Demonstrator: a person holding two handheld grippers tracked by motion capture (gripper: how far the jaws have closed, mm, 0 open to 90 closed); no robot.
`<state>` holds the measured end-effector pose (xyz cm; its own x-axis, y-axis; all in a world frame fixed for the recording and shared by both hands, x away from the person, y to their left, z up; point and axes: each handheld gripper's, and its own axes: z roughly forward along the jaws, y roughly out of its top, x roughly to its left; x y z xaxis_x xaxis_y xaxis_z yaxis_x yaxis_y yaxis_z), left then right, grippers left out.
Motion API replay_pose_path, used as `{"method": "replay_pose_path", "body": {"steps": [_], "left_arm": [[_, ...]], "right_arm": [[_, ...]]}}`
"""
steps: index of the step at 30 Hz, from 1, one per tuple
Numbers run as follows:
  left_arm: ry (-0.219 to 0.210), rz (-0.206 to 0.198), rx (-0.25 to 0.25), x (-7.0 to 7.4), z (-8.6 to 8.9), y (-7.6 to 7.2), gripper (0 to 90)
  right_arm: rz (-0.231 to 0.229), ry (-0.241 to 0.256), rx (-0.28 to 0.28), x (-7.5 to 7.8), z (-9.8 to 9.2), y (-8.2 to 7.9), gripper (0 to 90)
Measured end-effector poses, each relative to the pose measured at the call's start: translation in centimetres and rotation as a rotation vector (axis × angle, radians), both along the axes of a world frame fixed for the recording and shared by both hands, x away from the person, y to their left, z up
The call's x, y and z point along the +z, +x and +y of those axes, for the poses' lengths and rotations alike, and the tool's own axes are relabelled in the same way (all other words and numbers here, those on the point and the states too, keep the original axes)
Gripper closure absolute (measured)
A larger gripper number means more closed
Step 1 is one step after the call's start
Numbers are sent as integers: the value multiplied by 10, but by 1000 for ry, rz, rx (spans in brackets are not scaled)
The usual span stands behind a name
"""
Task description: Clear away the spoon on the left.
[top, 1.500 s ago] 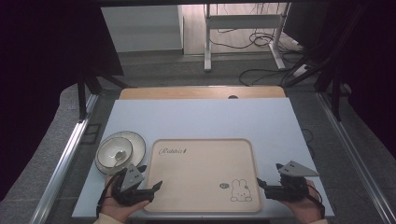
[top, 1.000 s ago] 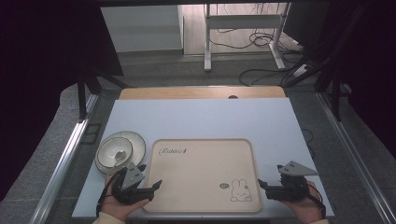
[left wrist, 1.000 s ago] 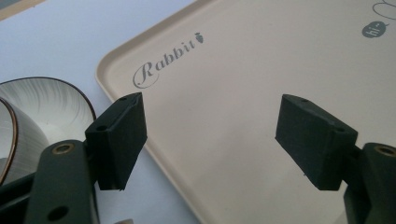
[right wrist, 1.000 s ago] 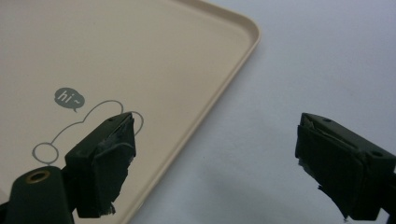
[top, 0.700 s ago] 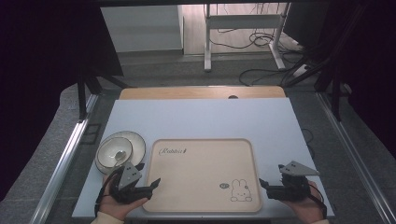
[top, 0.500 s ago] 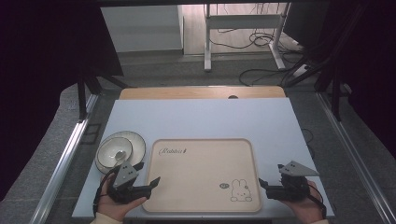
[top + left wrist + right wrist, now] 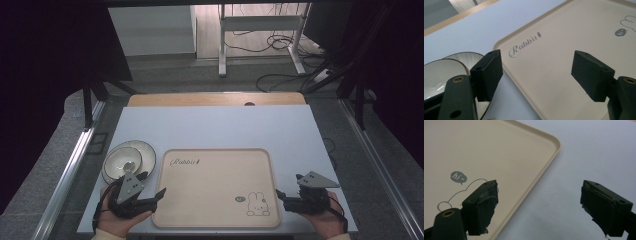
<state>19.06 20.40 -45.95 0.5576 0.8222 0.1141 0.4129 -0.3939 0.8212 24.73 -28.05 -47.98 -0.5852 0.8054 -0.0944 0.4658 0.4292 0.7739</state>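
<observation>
**Both grippers held open at the near corners of an empty tray**

A pale grey table (image 7: 210, 125) was seen from above, with a wooden strip along its far edge. A beige tray (image 7: 215, 187) was laid flat near the person's side, squared to the table edge, so that both near corners could be reached. The word "Rabbit" was printed at its far left and a small rabbit drawing with "hi~" at its near right. Nothing was carried on it.

A white bowl set on a plate (image 7: 129, 161) was placed just beside the tray's left edge, apart from it, probably so that it could be lifted across in one short move.

The left gripper (image 7: 145, 196) was held low at the tray's near left corner, between bowl and tray. In the left gripper view its jaws were spread wide, with nothing between them. The right gripper (image 7: 282, 196) was held just off the tray's near right corner; its jaws were likewise spread wide and empty, one over the tray rim (image 7: 549, 155), the other over bare table.

No grasp had yet been made; the bowl was judged the likeliest first thing to be taken.
</observation>
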Motion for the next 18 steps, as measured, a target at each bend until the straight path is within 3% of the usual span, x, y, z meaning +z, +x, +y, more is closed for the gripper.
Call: {"method": "replay_pose_path", "body": {"steps": [18], "left_arm": [[4,-43,52,14,19,-5,271]], "right_arm": [[18,-8,1,-3,-2,2,156]]}}
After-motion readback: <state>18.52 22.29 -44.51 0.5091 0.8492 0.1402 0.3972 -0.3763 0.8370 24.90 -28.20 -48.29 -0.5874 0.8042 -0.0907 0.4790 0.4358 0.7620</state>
